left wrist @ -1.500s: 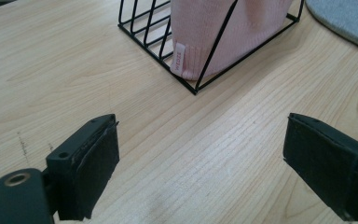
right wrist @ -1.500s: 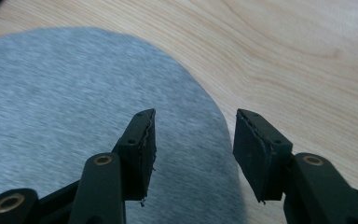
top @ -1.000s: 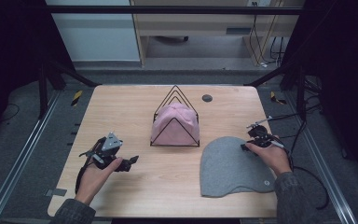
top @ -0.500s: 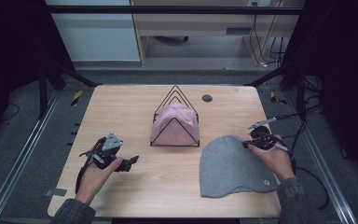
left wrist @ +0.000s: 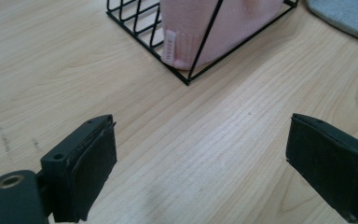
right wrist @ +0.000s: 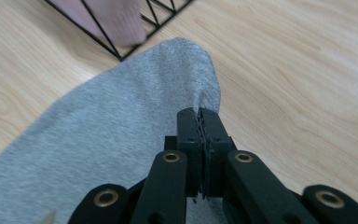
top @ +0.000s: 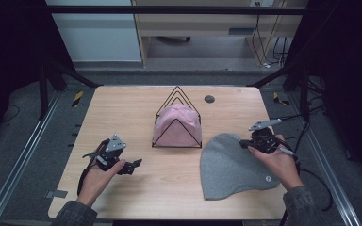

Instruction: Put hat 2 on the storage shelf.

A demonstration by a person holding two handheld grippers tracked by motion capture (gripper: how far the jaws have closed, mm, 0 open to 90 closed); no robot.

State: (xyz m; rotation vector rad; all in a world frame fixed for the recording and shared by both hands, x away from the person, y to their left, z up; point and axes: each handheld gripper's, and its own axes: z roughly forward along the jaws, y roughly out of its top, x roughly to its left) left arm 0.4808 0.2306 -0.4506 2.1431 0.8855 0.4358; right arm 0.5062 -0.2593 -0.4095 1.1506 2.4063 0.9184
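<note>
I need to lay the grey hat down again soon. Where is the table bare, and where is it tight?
Bare wood lies between the left tool and the grey hat, in front of the wire rack, and across the far left corner. It is tight where the right tool pinches the hat's tip close to the rack's corner.

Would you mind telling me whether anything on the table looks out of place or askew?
Nothing stands out. The grey beanie lies flat, pinched at its edge by the right gripper; the pink hat sits inside the wire rack.
</note>
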